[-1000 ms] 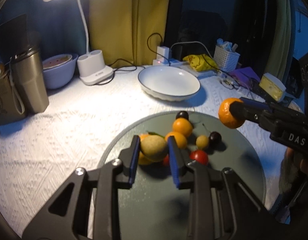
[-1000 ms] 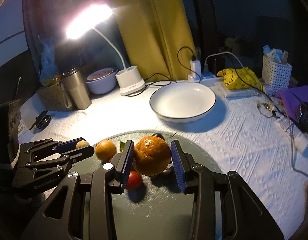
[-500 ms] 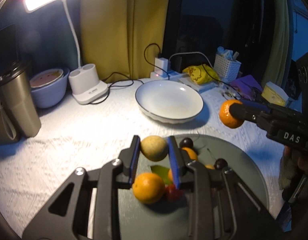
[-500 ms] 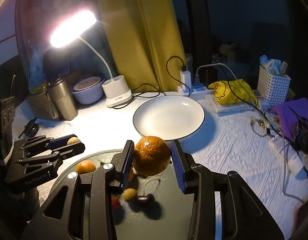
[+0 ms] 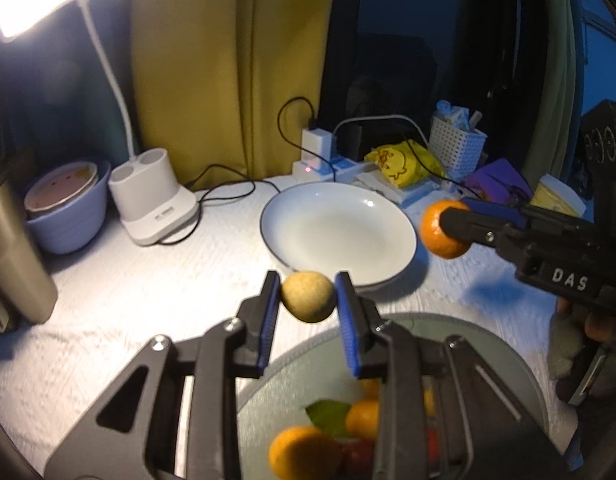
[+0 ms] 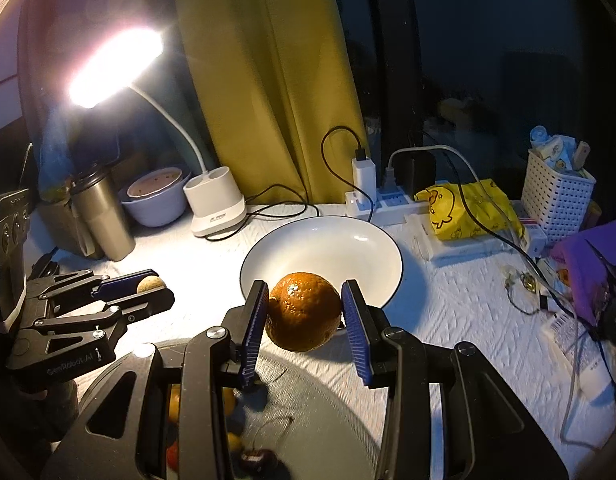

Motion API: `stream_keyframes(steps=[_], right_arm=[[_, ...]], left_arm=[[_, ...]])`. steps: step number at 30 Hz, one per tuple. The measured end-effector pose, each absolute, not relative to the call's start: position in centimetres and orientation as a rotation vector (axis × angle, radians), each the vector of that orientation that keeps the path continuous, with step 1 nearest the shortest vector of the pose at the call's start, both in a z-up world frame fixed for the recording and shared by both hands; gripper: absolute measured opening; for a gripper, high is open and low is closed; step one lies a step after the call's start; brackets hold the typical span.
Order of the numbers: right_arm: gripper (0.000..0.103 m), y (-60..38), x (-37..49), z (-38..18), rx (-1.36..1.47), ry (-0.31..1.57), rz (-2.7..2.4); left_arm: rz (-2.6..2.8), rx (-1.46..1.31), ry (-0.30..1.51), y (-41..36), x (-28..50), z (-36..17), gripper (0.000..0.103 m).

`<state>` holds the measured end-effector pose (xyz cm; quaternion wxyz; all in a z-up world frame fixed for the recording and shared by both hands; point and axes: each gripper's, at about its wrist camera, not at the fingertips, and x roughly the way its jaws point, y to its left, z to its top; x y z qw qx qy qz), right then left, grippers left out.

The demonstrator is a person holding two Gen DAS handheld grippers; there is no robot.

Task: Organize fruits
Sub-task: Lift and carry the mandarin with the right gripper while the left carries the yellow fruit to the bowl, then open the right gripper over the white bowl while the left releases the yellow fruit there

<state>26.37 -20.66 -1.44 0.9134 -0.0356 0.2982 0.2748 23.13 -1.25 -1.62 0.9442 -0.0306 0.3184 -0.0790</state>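
Note:
My left gripper (image 5: 308,298) is shut on a small tan-yellow round fruit (image 5: 308,297) and holds it in the air just short of the near rim of the white plate (image 5: 339,224). My right gripper (image 6: 304,312) is shut on a large orange (image 6: 304,316), held over the near rim of the same plate (image 6: 323,252). In the left wrist view the orange (image 5: 441,230) hangs by the plate's right edge. The grey round tray (image 5: 507,364) below holds several small oranges (image 5: 304,454), cherries and a red fruit.
A lit desk lamp with a white base (image 6: 216,208) stands back left, beside a lilac bowl (image 6: 156,200) and a steel tumbler (image 6: 102,216). A power strip with cables (image 6: 379,200), a yellow bag (image 6: 467,208), a white basket (image 6: 559,196) and clutter lie to the right.
Both grippers have lifted their fruits off the grey tray and carried them forward to the white plate. The tray has slid toward the bottom of both views.

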Motion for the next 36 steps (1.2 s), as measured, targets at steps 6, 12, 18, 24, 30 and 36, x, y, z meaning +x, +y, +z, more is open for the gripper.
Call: stream_keyframes(steps=[6, 12, 18, 24, 30, 36], right_arm=[[0.040, -20.0, 29.1, -1.8, -0.078, 0.609, 0.574], [0.029, -19.4, 31.6, -2.2, -0.072, 0.606, 0.584], [0.027, -18.7, 33.8, -3.8, -0.064, 0.639, 0.573], [0.027, -19.0, 34.6, -5.1, -0.057, 0.671, 0.559], [0.027, -19.3, 34.7, -5.2, -0.050, 0.677, 0.556], [0.027, -19.4, 34.8, -5.1, -0.046, 0.687, 0.559]], left_arm=[[-0.178, -0.077, 0.656, -1.2, 26.0, -2.0, 0.029], [-0.201, -0.115, 0.683, -0.8, 29.1, -3.0, 0.029], [-0.189, -0.146, 0.698, 0.0, 30.8, -2.9, 0.029], [-0.223, -0.174, 0.761, 0.0, 32.6, -3.6, 0.029], [-0.223, -0.168, 0.797, -0.5, 34.1, -3.7, 0.030], [-0.215, -0.181, 0.810, -0.8, 34.3, -3.7, 0.034]])
